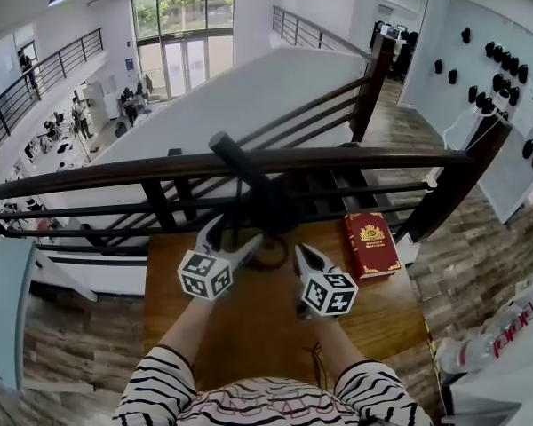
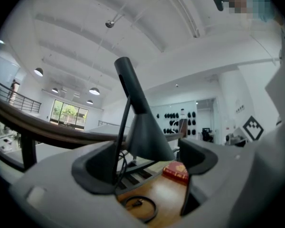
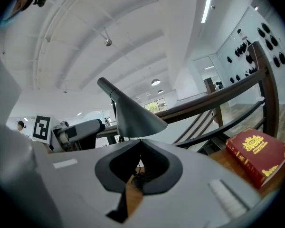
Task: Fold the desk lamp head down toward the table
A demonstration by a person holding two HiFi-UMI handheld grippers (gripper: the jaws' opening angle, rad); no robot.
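- Left gripper [image 1: 234, 238], lower centre of head view: jaws wide apart, desk lamp head [image 2: 147, 137] beyond the gap, untouched.
- Right gripper [image 1: 302, 254]: jaws together, holding nothing.

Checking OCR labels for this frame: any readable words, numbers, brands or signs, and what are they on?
No text here can be read for sure.
Red book: gold crest and gold print on the cover, too small to read.
White pack at the head view's lower right: red letters, too blurred to read.
Marker cubes: black-and-white square patterns only, no words.
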